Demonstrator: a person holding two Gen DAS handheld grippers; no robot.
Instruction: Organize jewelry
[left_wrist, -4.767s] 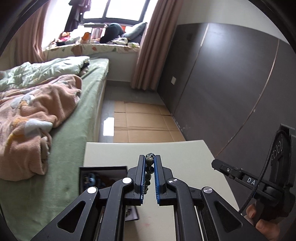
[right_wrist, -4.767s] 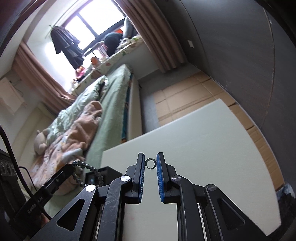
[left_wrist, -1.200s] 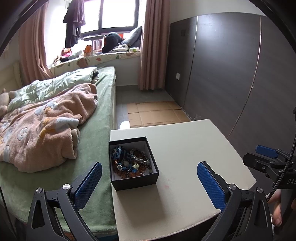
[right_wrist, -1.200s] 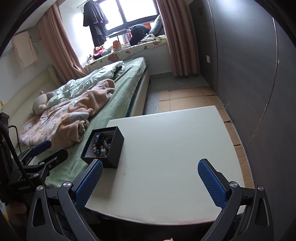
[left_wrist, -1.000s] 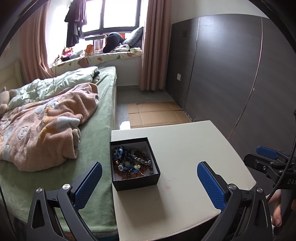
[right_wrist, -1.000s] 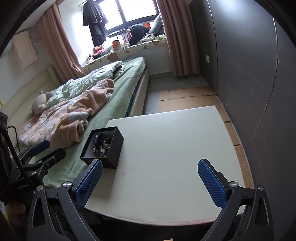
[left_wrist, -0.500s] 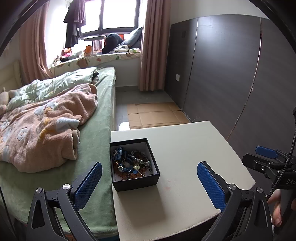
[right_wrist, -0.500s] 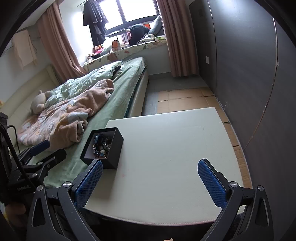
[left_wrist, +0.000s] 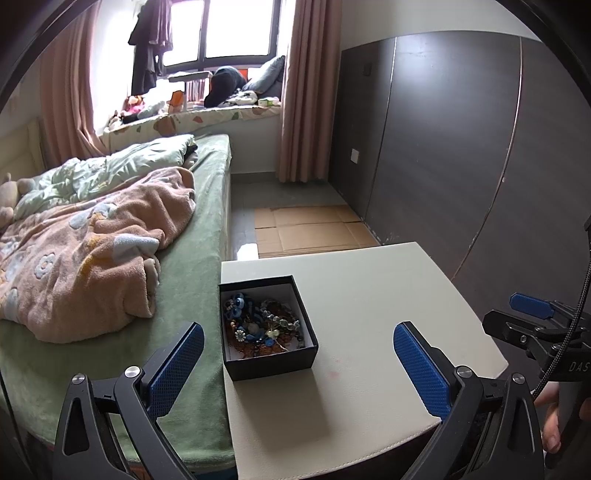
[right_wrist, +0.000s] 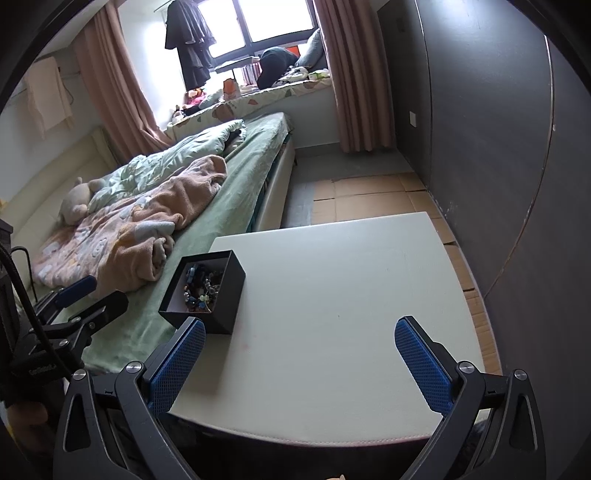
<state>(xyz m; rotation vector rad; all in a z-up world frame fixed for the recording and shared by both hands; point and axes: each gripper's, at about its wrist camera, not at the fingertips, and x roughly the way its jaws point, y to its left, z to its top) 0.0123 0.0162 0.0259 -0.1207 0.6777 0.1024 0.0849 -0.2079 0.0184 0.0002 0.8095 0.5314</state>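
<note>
A black open box (left_wrist: 271, 360) stands on the left part of the cream table (left_wrist: 369, 295), filled with a heap of beaded jewelry (left_wrist: 258, 325). It also shows in the right wrist view (right_wrist: 229, 288) with the jewelry (right_wrist: 201, 288) inside. My left gripper (left_wrist: 297, 363) is wide open and empty, held back above the table's near edge. My right gripper (right_wrist: 299, 363) is wide open and empty, also back over the near edge. The right gripper shows at the right of the left wrist view (left_wrist: 532, 314); the left gripper shows at the left of the right wrist view (right_wrist: 85, 299).
A bed with a green sheet (left_wrist: 192, 280) and a pink blanket (left_wrist: 92, 251) adjoins the table's left side. A dark wall (left_wrist: 461, 147) runs along the right. Flattened cardboard (left_wrist: 310, 229) lies on the floor beyond the table.
4.8 s ago my left gripper held a bead bracelet and my right a ring; now both are open and empty, drawn back. In the last second almost nothing moved.
</note>
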